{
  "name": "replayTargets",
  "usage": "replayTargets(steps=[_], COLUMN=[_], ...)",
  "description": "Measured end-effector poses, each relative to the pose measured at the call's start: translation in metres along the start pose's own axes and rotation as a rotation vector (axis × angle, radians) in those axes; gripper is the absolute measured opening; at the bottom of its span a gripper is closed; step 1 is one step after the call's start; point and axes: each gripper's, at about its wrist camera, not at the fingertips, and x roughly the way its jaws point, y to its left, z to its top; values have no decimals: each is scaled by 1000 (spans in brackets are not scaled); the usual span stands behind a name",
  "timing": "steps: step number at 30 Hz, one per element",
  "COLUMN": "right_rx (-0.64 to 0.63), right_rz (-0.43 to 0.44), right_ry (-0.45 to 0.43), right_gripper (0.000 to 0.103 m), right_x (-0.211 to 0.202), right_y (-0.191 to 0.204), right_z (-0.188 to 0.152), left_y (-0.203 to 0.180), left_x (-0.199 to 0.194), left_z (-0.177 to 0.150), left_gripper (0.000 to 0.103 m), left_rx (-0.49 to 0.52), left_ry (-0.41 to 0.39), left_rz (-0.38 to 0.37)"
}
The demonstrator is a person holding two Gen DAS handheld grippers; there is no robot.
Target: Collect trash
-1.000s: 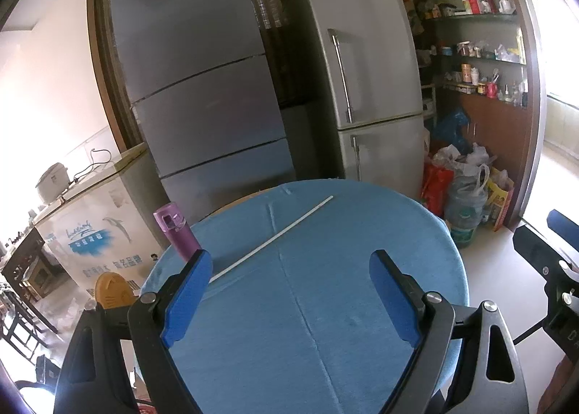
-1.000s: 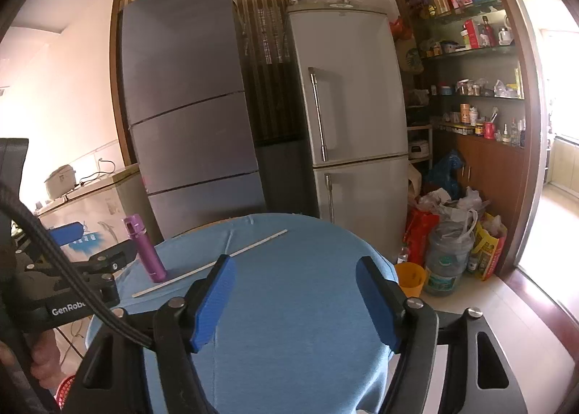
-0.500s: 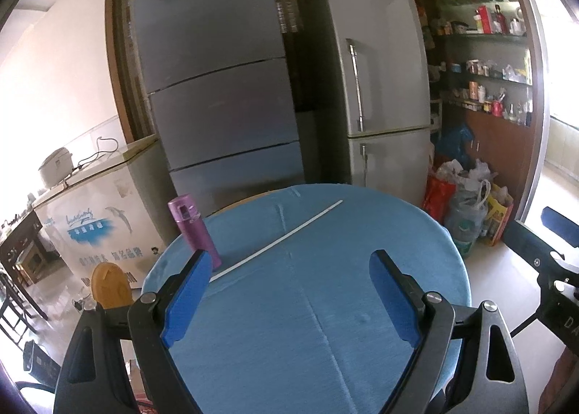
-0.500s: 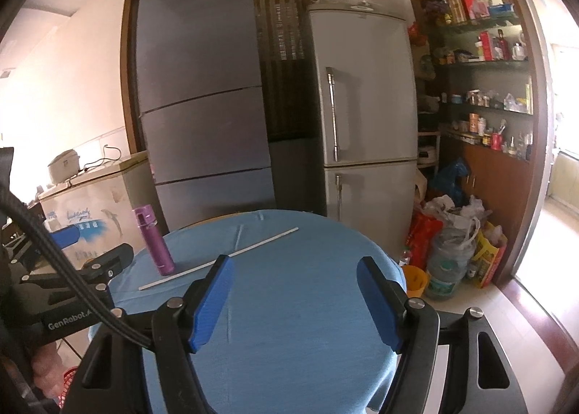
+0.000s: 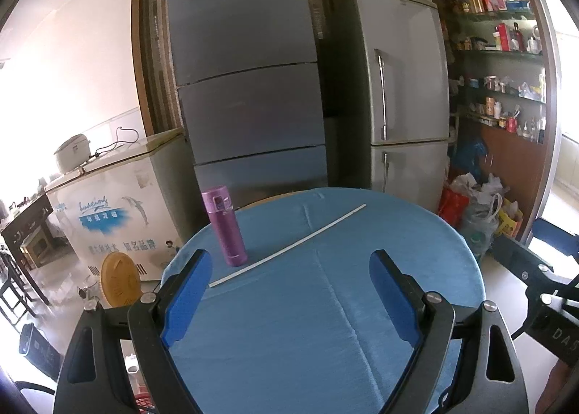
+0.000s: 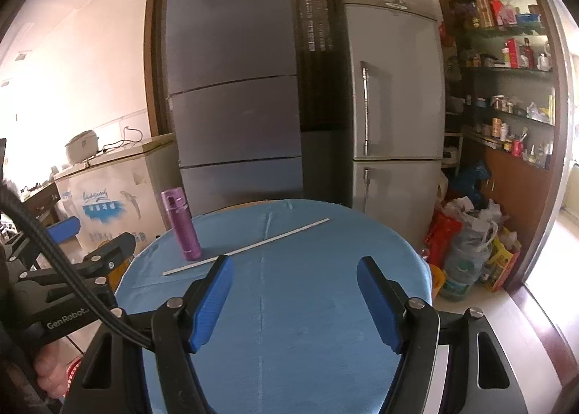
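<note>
— Across the far half of the blue table [image 5: 416,269] lies your thin white stick [image 5: 289,245], slanting just beside the purple bottle [image 5: 224,229].
— How will it handle?
— Likely light, stiff and hard to lift off cloth; pinch it mid-length. Your left gripper [image 5: 289,294] and right gripper [image 6: 295,301] both gape, holding nothing.

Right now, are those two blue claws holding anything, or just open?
Left gripper: open, holding nothing.
Right gripper: open, holding nothing.
</note>
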Motion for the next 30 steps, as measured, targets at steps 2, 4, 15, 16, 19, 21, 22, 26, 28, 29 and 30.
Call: replayTargets(steps=[2,4,15,16,19,21,22,26,28,29,30], right_rx=[-6,-6,36,37,39,39,37,28,28,29,29], right_rz=[7,19,23,22,26,30,33,44,55,59,63], right_ry=[6,18,52,55,65,69,71,81,85,88,89], right_gripper=[74,74,74,74,74,74,74,74,74,74,74], right_x=[0,1,9,10,16,20,22,33,39,42,44], right_y=[7,14,31,32,35,38,39,44,45,45,45], right_z=[-1,-3,-5,-5,-5,-5,-6,-8,-9,-10,-10], left_y=[6,11,38,40,45,47,48,52,53,53,52], left_x=[-3,-4,-9,-9,-8,-7,-7,-3,-1,0,2], left_z=[-2,-4,-13,-14,-17,-19,-19,-20,-20,-20,-20], left_gripper=[89,89,89,89,89,89,89,89,89,89,89], left_rx=[-6,-13,-39,-39,-39,-40,-41,-42,-41,-38,-34], left_ry=[-7,-10,-25,-26,-20,-15,-13,-4,1,4,9], left_rz=[-4,-5,10,14,19,23,26,44,52,57,62])
